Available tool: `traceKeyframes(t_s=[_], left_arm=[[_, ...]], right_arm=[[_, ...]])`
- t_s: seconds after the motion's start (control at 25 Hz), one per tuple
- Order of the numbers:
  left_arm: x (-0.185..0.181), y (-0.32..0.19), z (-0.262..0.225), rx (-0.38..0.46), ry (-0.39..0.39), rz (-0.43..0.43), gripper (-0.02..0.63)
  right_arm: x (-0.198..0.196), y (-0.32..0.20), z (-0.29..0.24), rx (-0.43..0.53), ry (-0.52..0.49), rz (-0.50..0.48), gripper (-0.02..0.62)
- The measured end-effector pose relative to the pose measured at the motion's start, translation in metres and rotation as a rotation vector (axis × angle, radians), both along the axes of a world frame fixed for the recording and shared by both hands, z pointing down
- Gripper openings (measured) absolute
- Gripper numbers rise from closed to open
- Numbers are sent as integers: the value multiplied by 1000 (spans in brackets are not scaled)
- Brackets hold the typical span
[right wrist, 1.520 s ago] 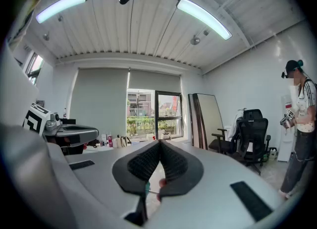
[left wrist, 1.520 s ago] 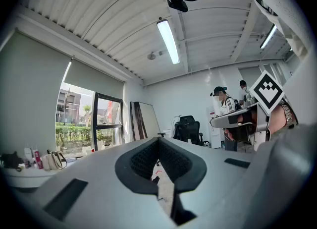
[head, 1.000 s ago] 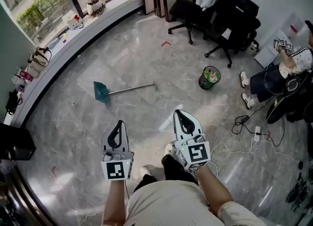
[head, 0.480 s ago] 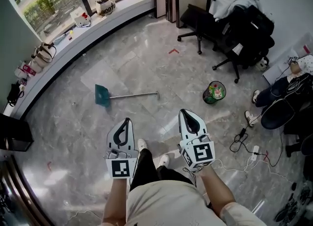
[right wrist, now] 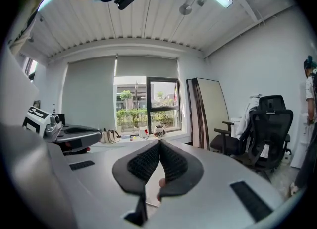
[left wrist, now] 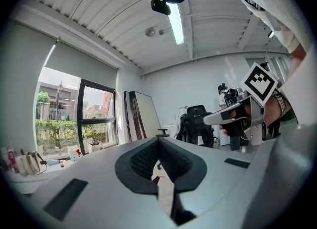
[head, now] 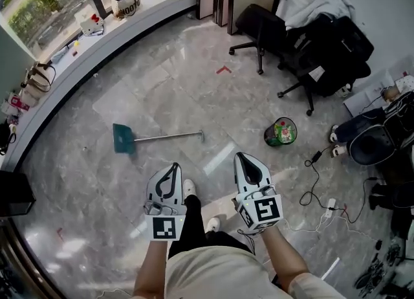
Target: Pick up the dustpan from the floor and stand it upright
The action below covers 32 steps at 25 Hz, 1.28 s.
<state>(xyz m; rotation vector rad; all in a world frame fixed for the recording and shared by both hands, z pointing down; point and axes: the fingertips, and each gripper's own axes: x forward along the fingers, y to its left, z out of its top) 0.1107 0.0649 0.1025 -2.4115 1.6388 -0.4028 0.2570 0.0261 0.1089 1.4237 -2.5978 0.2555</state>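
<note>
Left gripper (head: pixel 170 169) and right gripper (head: pixel 246 160): jaws pressed together, nothing held, side by side in front of the body, likely because the pickup is not yet begun. Dustpan (head: pixel 152 138) lies flat on the floor (head: pixel 194 90) ahead-left, well apart from both.

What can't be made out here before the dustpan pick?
- Dustpan: head view only, too small to tell which face is up.
- Floor ahead: left and right gripper views, blocked by the left tool and right tool themselves, so no dustpan shows there.
- Bin contents: head view, too small.
- Seated person: head view, cut off by the right edge.
</note>
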Motion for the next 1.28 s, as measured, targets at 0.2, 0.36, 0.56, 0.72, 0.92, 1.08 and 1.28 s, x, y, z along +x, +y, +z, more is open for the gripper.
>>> traceKeyframes(t_s=[0.2, 0.36, 0.56, 0.72, 0.92, 1.08, 1.28], left_arm=[[-29, -72, 22, -30, 18, -18, 11], [-32, -124, 52, -51, -15, 13, 11], [-20, -177, 105, -91, -28, 57, 11], [-9, -203, 183, -166, -77, 103, 11], [16, -232, 312, -289, -179, 235, 11], [33, -244, 444, -378, -282, 347, 11], [33, -263, 629, -591, -376, 447, 11]], right_arm=[[-29, -72, 15, -4, -7, 20, 18], [-39, -121, 37, 5, -14, 39, 18], [-36, -176, 100, -42, 6, 46, 18], [-30, -194, 167, -91, 34, 22, 18], [-13, -218, 274, -146, 22, 41, 18], [-13, -232, 378, -169, 23, 44, 18], [-22, -256, 510, -160, 22, 32, 18]])
